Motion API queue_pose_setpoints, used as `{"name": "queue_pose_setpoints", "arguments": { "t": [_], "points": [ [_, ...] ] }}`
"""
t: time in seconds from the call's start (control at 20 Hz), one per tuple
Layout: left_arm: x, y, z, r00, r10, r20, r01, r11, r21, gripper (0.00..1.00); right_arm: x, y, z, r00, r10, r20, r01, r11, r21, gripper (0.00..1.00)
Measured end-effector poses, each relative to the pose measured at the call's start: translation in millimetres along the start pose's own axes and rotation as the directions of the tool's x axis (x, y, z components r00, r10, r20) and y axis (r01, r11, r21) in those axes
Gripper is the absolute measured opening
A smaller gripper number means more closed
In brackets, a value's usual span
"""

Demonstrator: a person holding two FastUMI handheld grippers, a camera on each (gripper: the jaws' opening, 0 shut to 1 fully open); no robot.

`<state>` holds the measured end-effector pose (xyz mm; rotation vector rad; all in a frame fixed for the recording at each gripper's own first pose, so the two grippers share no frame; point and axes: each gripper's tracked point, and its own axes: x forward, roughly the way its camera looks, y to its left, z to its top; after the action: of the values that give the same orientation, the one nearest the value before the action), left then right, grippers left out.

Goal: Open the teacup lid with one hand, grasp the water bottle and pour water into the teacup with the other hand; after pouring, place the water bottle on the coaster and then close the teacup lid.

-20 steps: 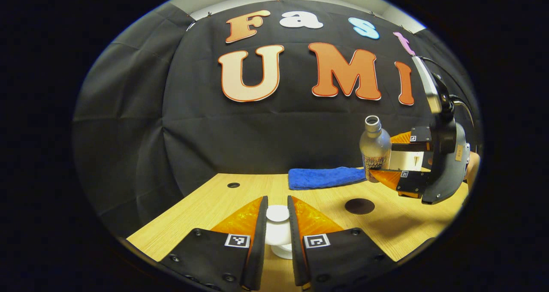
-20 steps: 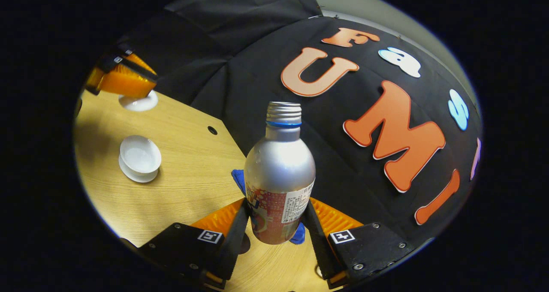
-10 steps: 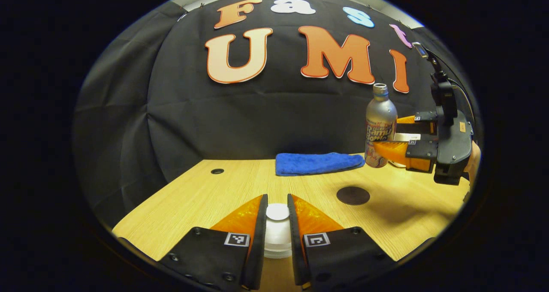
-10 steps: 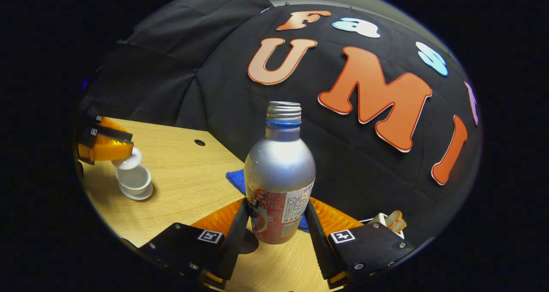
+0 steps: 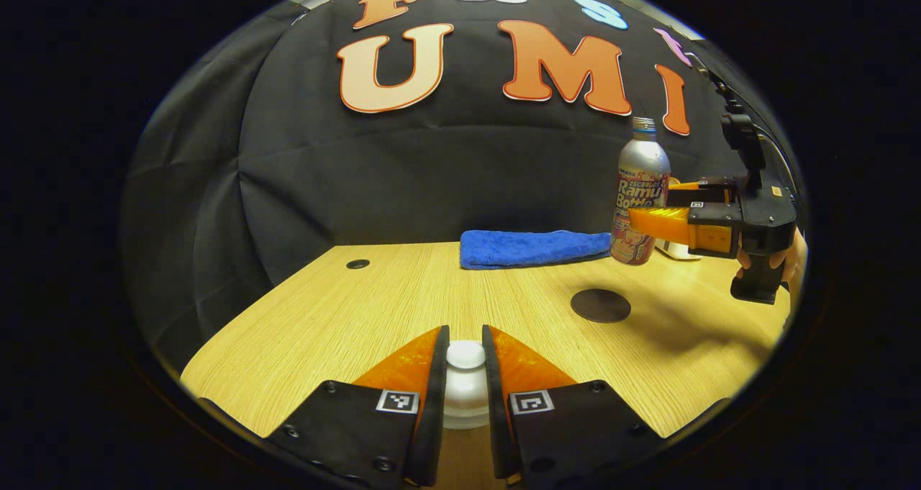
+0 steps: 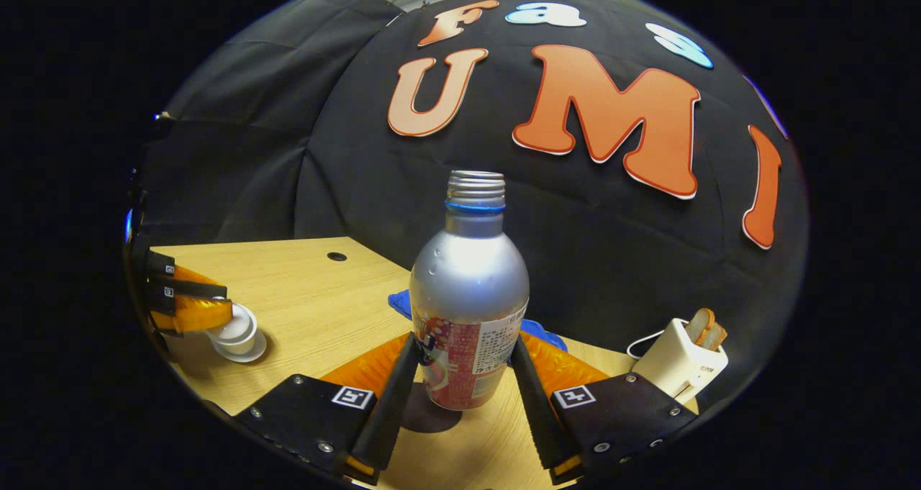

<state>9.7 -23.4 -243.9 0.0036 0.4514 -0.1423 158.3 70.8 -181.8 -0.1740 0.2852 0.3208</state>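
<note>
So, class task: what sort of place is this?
Likely a staged recording booth, not a real kitchen: a black cloth wall backs a bare wooden table set with props such as a toaster and blue towel.

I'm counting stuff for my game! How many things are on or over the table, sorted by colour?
White: 2, the teacup set with its lid, and the toaster
Blue: 1, the towel
Silver: 1, the water bottle
Dark: 1, the round coaster
Total: 5

A wooden table (image 5: 374,310) carries a blue towel (image 5: 532,248), dark coaster (image 5: 600,306) and toaster (image 6: 680,366).
</note>
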Motion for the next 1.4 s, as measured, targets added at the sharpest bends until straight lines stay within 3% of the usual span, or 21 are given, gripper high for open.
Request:
{"name": "queue_pose_setpoints", "arguments": {
  "t": [0.15,0.3,0.5,0.65,0.7,0.8,0.85,0.95,1.05,1.1,1.3,1.35,1.4],
  "points": [
    [5,-1,-7,1.0,-0.002,-0.018,0.002,1.0,0.0,0.36,9,3,-6,1.0,0.014,-0.007,-0.013,0.998,0.059,0.76],
    [6,-1,-7,1.0,-0.005,-0.018,0.005,1.0,0.002,0.32,19,5,-18,0.999,0.02,-0.04,-0.017,0.996,0.088,0.76],
    [5,0,-6,1.0,-0.005,-0.014,0.005,1.0,0.004,0.38,31,12,-41,0.995,0.034,-0.096,-0.024,0.994,0.102,0.76],
    [5,0,-2,1.0,-0.006,-0.002,0.006,1.0,0.0,0.51,37,17,-54,0.99,0.052,-0.133,-0.032,0.989,0.145,0.76],
    [4,0,0,1.0,-0.006,0.004,0.006,1.0,-0.001,0.48,39,18,-57,0.988,0.059,-0.141,-0.036,0.986,0.162,0.76],
    [3,1,5,1.0,-0.001,0.022,0.001,1.0,-0.005,0.58,41,20,-64,0.985,0.069,-0.161,-0.038,0.982,0.185,0.76],
    [3,2,8,0.999,0.001,0.033,-0.001,1.0,-0.007,0.69,41,21,-67,0.983,0.072,-0.172,-0.038,0.981,0.189,0.76],
    [2,4,14,0.999,0.012,0.051,-0.011,1.0,-0.007,0.71,42,24,-74,0.978,0.076,-0.193,-0.039,0.981,0.189,0.76],
    [1,5,18,0.998,0.022,0.066,-0.022,1.0,-0.007,0.83,43,24,-73,0.98,0.071,-0.186,-0.037,0.983,0.182,0.77],
    [-1,4,22,0.997,0.024,0.075,-0.023,1.0,-0.011,0.79,43,24,-76,0.98,0.07,-0.188,-0.036,0.983,0.179,0.77],
    [-5,5,34,0.994,0.047,0.1,-0.045,0.999,-0.02,0.93,40,22,-75,0.978,0.037,-0.207,-0.001,0.985,0.171,0.79],
    [-7,4,39,0.993,0.048,0.111,-0.046,0.999,-0.025,0.94,36,22,-71,0.98,0.036,-0.198,0.001,0.983,0.183,0.83],
    [-9,4,44,0.991,0.054,0.123,-0.051,0.998,-0.031,0.9,32,20,-63,0.983,0.036,-0.181,-0.001,0.982,0.187,0.84]
  ]
}}
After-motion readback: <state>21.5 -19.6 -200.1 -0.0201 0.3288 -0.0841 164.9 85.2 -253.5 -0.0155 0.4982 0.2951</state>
